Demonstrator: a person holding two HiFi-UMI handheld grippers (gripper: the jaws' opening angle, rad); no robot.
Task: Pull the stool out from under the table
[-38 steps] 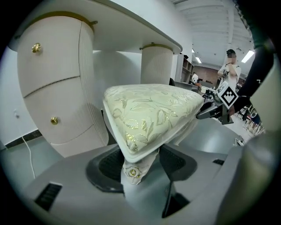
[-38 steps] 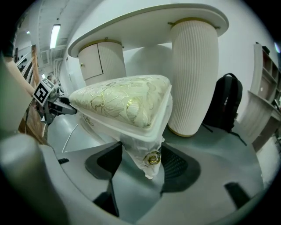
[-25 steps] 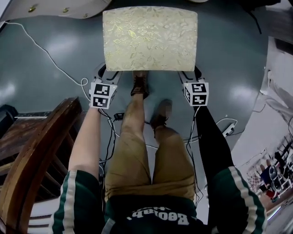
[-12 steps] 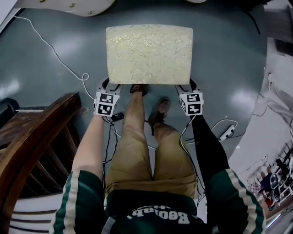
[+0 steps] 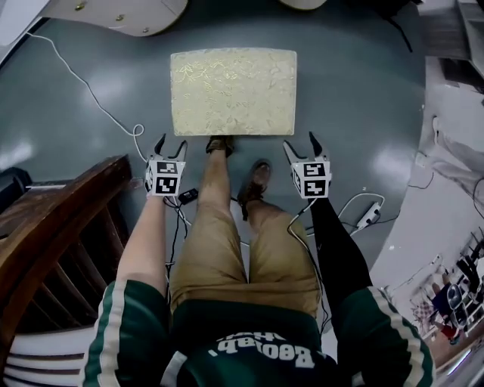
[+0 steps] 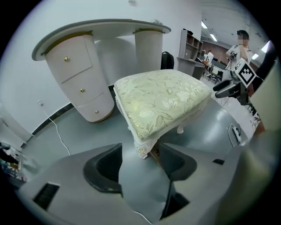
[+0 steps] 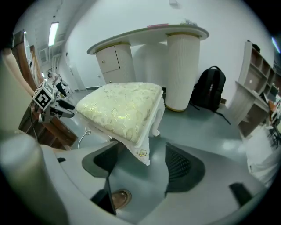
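**Position of item.** The stool [image 5: 233, 91] stands on the grey floor [image 5: 355, 98] on its own legs. Its cushioned top is fully in the open, and a strip of bare floor lies between it and the white dressing table [image 5: 121, 13]. On this evidence the pull appears complete, and the step in hand is the release.

**Left tongs** [image 5: 171, 142]. The jaws stand apart. In the left gripper view the stool's near corner lines up with the gap but lies just beyond the pads, and nothing is pressed between them.

**Right tongs** [image 5: 300, 141]. The jaws are opening. The other near corner, with its gilt rosette [image 7: 142, 154], sits in line with the gap. Neither pad bears on it.

**Recommendations for the release.**
- Draw both tongs straight back along their own line. Do not sweep them sideways, because the carved corners stand just beside the tips and a lateral move could nudge the stool askew.
- Keep the jaws wide until the tips are well clear of the seat edge.
- Withdraw both sides together, so that any residual contact does not rotate the stool.
- Mind the footing. The person's shoe [image 5: 220, 143] is at the stool's near edge, a white cable [image 5: 83, 83] trails across the floor on the left, and a wooden chair [image 5: 53, 219] stands close beside the left arm.
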